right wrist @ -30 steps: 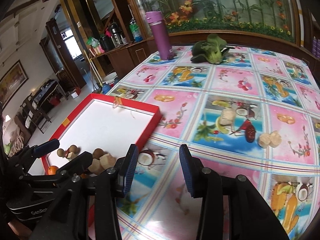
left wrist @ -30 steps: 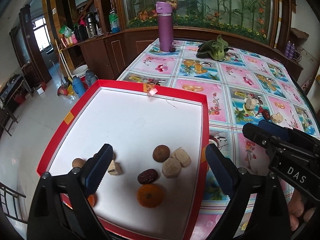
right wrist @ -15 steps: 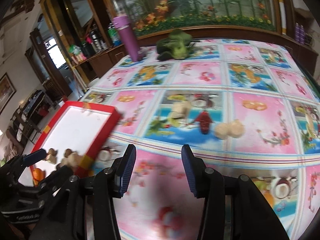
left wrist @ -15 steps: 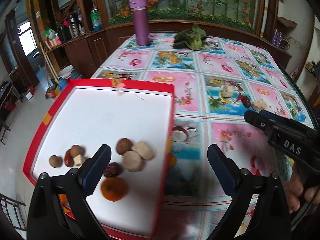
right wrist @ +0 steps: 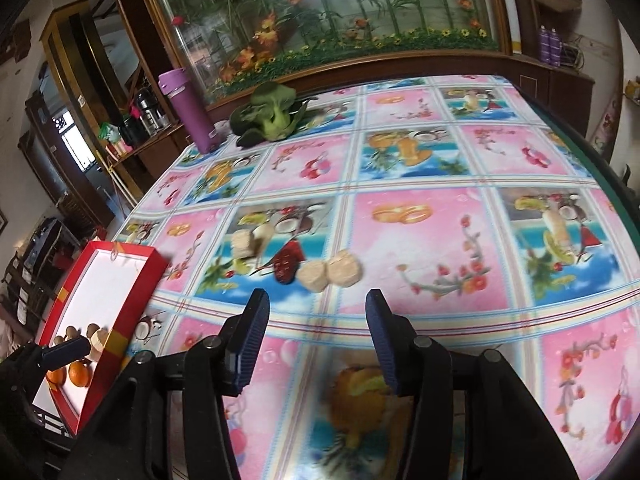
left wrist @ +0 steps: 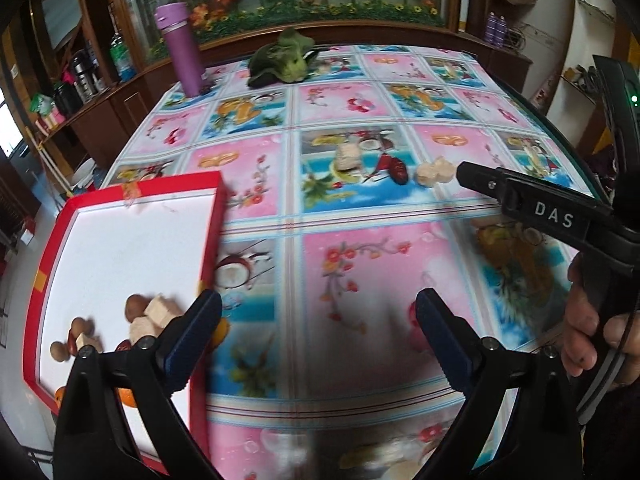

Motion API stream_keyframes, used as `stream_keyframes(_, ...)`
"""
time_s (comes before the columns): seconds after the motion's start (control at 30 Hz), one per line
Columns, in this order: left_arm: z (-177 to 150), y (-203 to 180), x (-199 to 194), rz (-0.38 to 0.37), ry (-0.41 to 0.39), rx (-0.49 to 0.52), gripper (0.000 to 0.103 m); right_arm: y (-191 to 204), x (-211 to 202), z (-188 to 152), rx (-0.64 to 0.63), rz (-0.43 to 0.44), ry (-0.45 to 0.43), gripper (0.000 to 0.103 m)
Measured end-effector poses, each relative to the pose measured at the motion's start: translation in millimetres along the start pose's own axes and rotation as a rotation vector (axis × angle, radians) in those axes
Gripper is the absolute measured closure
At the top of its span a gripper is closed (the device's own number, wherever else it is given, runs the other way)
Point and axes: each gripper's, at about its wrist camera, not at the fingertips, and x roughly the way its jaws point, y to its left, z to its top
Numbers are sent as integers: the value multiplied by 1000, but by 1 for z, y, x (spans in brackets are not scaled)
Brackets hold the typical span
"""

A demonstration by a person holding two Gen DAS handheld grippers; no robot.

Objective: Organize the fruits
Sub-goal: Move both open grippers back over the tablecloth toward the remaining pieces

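A: How are the loose pieces judged to handle?

B: The two pale round pieces [right wrist: 330, 275] are judged light and somewhat crumbly or soft, so a gentle pinch across the widest part of one piece is advised. They lie touching each other, so a single one is best taken from its free side. The dark red date [right wrist: 286, 267] just beside them is judged small, wrinkled and firm enough to be gripped across its short axis. What the pale block [right wrist: 244, 244] beyond the date is cannot be told.

A: Where are they set against the jaws?

B: On the tabletop [right wrist: 420, 240], the pale pair is seen ahead of the right gripper [right wrist: 316, 340], slightly toward its left jaw, with clear cloth between. Those jaws are spread apart and nothing is held.

A: And the left gripper [left wrist: 320, 336]?

B: Its jaws are spread wide and are empty. Relative to the date, the red tray [left wrist: 210, 240] is placed well apart on the left, and brown fruits, pale blocks and oranges [right wrist: 68, 374] are already gathered at its near end, partly hidden behind the left jaw.
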Motion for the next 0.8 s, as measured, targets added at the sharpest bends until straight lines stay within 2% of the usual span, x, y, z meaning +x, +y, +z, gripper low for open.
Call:
stream_keyframes(0.13,13,-12,0,-28,-1,-1,5,-13,0,7,-9,-22,-24,52)
stream_keyframes(0.3,34,-22,4,-7,-14,-16,5,-34,11,23,16,-53,-71,52)
stream_keyframes(0.43,44,-31,9,-3,-24,-4,5,-48,16,28,56,-76,-59,52)
stream_keyframes(0.53,46,-36,20,-14,-2,-22,5,-55,16,28,81,-95,-49,46)
stream_keyframes(0.8,40,-53,46,-24,79,-20,5,-66,15,26,142,-91,-30,46)
